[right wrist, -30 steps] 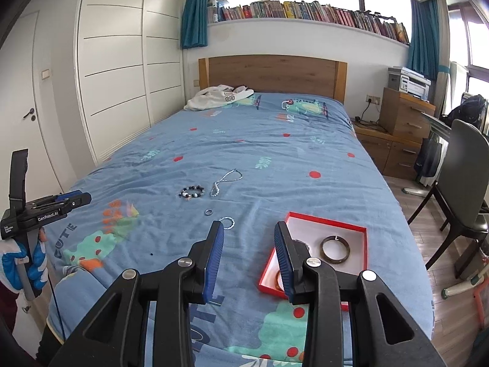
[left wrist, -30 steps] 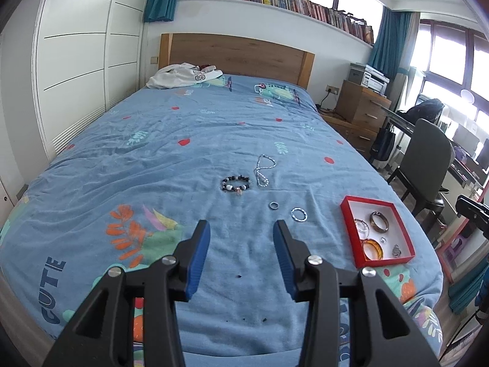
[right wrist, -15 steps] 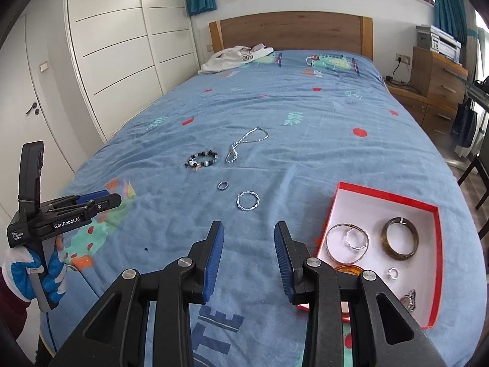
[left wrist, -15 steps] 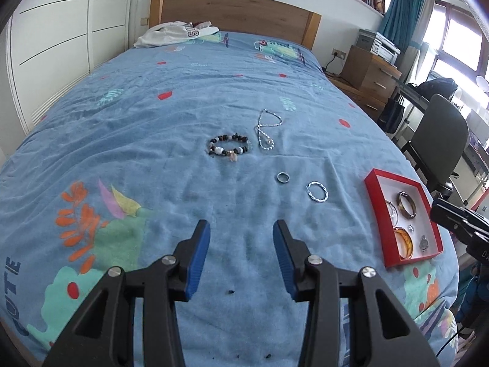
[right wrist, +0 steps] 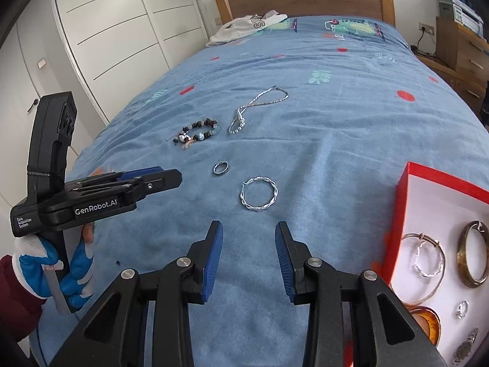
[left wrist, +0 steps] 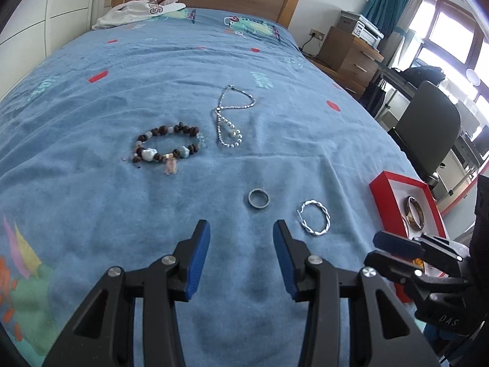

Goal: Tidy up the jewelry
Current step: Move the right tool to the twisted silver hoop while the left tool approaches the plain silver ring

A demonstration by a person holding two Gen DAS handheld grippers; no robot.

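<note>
Loose jewelry lies on the blue bedspread: a dark beaded bracelet (left wrist: 166, 148) (right wrist: 198, 133), a silver chain necklace (left wrist: 230, 116) (right wrist: 258, 107), a small grey ring (left wrist: 258, 198) (right wrist: 220, 168) and a twisted silver hoop (left wrist: 314, 217) (right wrist: 259, 194). A red box with a white inside (left wrist: 397, 183) (right wrist: 403, 214) at the right holds several bangles and small pieces. My left gripper (left wrist: 241, 229) (right wrist: 165, 179) is open and empty, just short of the grey ring. My right gripper (right wrist: 249, 229) (left wrist: 385, 244) is open and empty, just short of the twisted hoop.
The bed's wooden headboard (right wrist: 302, 0) is far back, with a white garment (right wrist: 247, 27) by it. White wardrobe doors (right wrist: 122, 30) line the left. A wooden dresser (left wrist: 348, 55) and a grey chair (left wrist: 428, 134) stand right of the bed. A gloved hand (right wrist: 49, 272) holds the left gripper.
Both grippers have dropped and moved forward toward the jewelry, tilting further down. The ring and hoop now lie just ahead of the fingertips. Neither opening has changed.
</note>
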